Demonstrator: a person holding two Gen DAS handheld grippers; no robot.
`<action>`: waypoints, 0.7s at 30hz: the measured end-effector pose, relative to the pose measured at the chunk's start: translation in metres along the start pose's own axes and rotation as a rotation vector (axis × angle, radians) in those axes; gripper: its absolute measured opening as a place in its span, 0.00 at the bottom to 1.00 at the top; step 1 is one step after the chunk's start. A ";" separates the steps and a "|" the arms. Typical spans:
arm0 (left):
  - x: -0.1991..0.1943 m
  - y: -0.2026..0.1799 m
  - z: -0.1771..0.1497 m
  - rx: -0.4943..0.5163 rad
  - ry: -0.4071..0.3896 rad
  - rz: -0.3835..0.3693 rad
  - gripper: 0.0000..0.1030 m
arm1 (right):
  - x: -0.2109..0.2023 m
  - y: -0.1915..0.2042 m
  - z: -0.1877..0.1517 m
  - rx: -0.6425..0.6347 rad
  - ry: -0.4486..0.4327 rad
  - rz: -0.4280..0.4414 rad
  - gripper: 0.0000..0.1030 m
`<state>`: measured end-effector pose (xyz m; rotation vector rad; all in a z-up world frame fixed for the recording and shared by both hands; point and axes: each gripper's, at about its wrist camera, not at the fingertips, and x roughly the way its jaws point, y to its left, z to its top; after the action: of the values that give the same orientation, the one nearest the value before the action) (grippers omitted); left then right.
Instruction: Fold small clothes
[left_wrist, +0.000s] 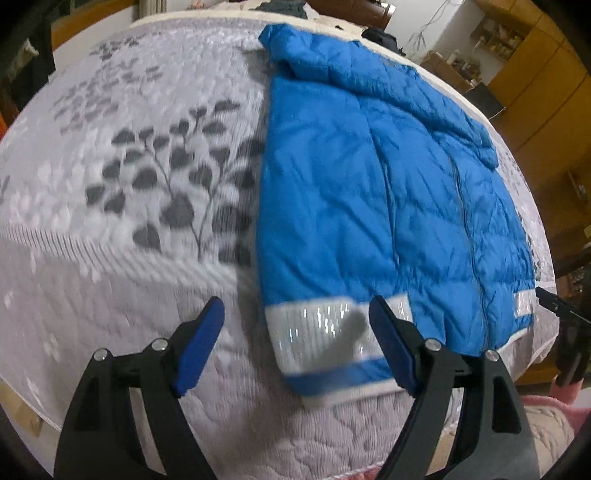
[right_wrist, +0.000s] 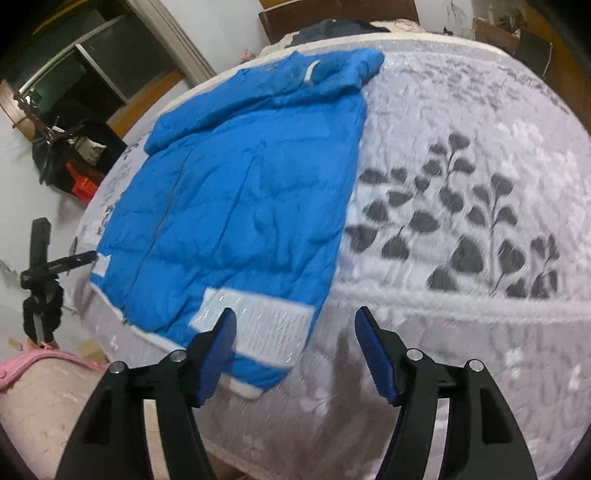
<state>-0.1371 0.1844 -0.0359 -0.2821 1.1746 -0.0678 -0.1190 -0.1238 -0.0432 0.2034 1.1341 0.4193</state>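
In the left wrist view our left gripper (left_wrist: 295, 347) hovers wide open and empty over the near hem of the blue jacket (left_wrist: 369, 192), which lies flat on the leaf-patterned bedspread (left_wrist: 129, 184); we judge the puffy, slick fabric could slip from a shallow pinch on the white reflective band (left_wrist: 314, 328). In the right wrist view our right gripper (right_wrist: 293, 354) is equally spread, holding nothing, above the same hem, with nothing blocking the fold.

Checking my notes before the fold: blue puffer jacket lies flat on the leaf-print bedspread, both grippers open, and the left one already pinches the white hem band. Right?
Not quite. The left gripper is open and pinches nothing; in the left wrist view the white hem band lies untouched between its fingers. The rest holds: blue puffer jacket, leaf-print bedspread, right gripper open.
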 end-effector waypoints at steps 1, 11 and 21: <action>0.002 0.001 -0.004 -0.005 0.008 -0.010 0.78 | 0.002 0.000 -0.003 0.003 0.004 0.004 0.65; 0.010 -0.005 -0.021 -0.002 0.022 -0.120 0.79 | 0.019 0.004 -0.013 0.017 0.022 0.051 0.67; 0.015 -0.012 -0.024 0.006 0.049 -0.195 0.78 | 0.030 0.016 -0.013 -0.006 0.035 0.105 0.55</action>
<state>-0.1521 0.1660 -0.0546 -0.3905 1.1929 -0.2499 -0.1236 -0.0976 -0.0675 0.2519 1.1593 0.5208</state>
